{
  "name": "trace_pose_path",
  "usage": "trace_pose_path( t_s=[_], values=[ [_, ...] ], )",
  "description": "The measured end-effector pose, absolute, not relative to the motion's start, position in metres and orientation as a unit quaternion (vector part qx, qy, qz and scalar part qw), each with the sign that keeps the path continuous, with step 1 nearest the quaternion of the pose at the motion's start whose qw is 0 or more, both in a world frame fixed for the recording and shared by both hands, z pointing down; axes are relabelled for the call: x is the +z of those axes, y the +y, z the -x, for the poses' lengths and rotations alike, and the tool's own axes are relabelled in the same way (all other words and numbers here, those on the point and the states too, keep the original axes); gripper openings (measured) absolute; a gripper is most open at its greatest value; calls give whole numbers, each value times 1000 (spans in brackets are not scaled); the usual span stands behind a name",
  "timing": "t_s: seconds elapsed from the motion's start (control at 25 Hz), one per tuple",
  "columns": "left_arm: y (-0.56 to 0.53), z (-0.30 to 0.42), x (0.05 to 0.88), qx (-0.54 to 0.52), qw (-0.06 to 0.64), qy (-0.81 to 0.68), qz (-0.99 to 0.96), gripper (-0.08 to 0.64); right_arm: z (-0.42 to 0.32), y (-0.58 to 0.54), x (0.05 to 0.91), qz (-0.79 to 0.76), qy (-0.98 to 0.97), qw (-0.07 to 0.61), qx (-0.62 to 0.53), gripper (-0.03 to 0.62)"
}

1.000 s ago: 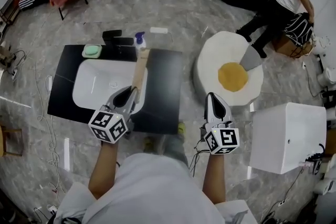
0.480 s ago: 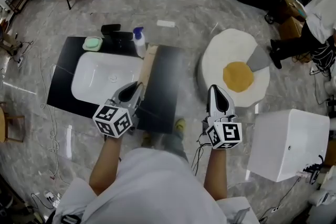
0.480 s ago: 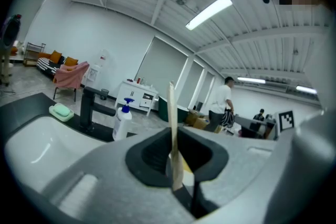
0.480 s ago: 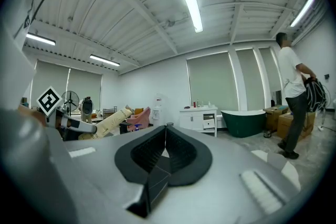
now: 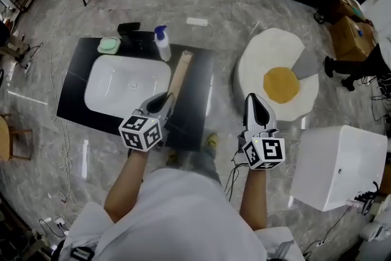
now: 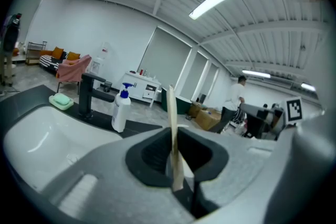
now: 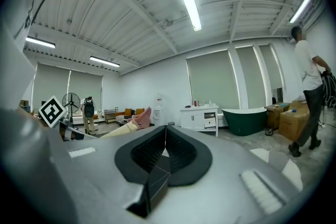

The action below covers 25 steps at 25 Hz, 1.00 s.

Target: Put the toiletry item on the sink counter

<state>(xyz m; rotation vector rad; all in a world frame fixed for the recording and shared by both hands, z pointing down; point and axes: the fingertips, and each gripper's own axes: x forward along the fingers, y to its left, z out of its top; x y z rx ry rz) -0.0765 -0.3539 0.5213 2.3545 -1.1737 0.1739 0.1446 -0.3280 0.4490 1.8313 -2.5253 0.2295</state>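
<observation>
**Head view.**
- Left tool (image 5: 165, 101): jaws closed down to a narrow gap on the near end of the toiletry item (image 5: 179, 74). The grip at the very end leaves the whole length free to be laid down.
- Toiletry item: long, flat and tan. It runs from the jaws toward 1 o'clock over the black desk (image 5: 197, 108), along the bare strip at 3 o'clock of the white basin (image 5: 122, 84). Whether its far end touches the desk cannot be told. The strip is probably chosen as the open flat spot; the item is not yet set down.
- Fixed stock at the desk's far edge: pump bottle (image 5: 162, 46) at 1 o'clock of the basin, green soap (image 5: 110, 44) at 11 o'clock, black faucet (image 5: 130, 29) behind them. All stand apart from the item.
- Right tool (image 5: 252, 101): at 3 o'clock of the left tool, off the desk and over the floor, likely kept aside as unneeded.
- Egg-shaped rug (image 5: 278, 79): on the floor at 12 o'clock of the right tool.

**Left gripper view.** The item stands edge-on between the pads, pinched and upright, rising toward 12 o'clock. Basin, faucet and pump bottle lie at 9 to 10 o'clock.

**Right gripper view.** Jaws meet with nothing between them. The room lies beyond, with a person at 3 o'clock.
</observation>
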Motion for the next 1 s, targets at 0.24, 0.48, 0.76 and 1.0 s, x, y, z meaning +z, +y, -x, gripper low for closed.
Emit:
trace_pose_path(
  t_s=[0.24,0.48,0.76,1.0],
  values=[
    [-359,72,552,93,269,-435,-854,41,-147,-333,452,-586,-807,5,76,3],
    [-360,67,581,124,294,-441,-839,41,-146,-338,456,-581,-810,10,79,3],
    [-367,67,617,153,310,-451,-823,41,-142,-350,459,-573,-816,15,77,3],
    [-368,72,644,176,323,-457,-810,41,-141,-355,465,-564,-822,17,79,4]
  ],
)
